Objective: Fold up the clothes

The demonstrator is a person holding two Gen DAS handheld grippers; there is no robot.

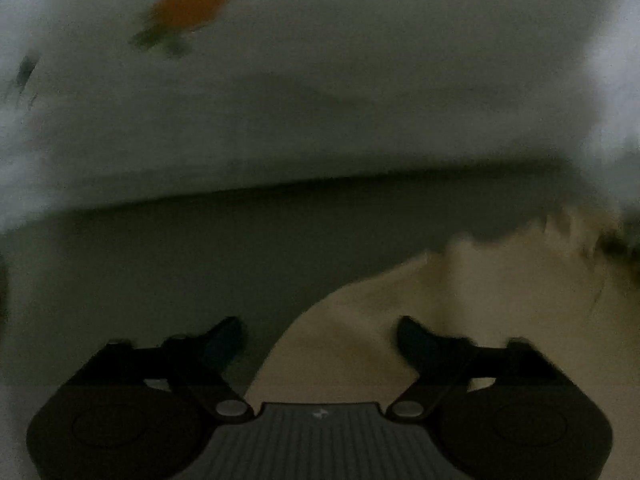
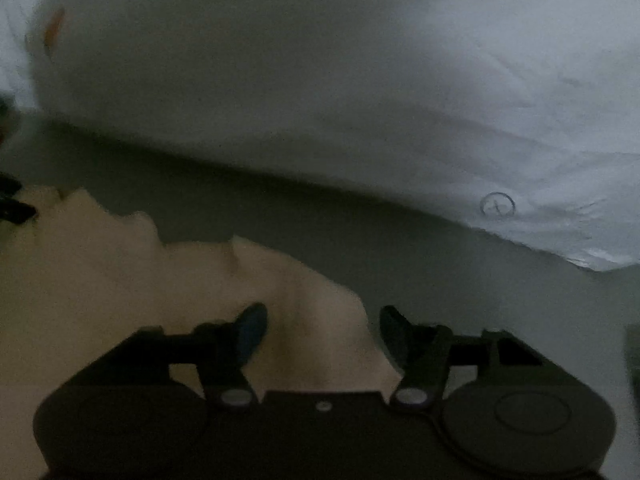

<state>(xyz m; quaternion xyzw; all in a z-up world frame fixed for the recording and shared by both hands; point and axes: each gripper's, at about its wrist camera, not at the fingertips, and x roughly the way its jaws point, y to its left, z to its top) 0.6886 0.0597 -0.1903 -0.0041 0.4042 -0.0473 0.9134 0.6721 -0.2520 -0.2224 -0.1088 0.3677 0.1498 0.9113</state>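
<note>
Both pairs of tongs are hovering low over a grey worktop (image 1: 132, 280), each spread wide with nothing between its fingers. A white cloth garment with an orange carrot-like print (image 1: 320, 92) is lying well ahead of the left tongs (image 1: 320, 340), filling the upper half of that view, its near edge running across as a dark shadowed line. A cream-coloured soft fabric piece (image 1: 460, 320) is sitting closer in: its curved edge is passing between the left tongs' fingers, the right-hand finger over it, the left-hand finger over bare worktop.

From the right tongs (image 2: 324, 332), the same white garment (image 2: 320, 60) is again spreading across the top, with a small circular mark near its lower right edge. The cream fabric (image 2: 120, 280) is lying to the left and reaching under the gap between the fingers; the left-hand finger is over it, the right-hand one beside its edge.

Everything is dim and blurred. Whether any fingertip is touching cloth cannot be told, and both fabrics are being cut off by the frame edges.
</note>
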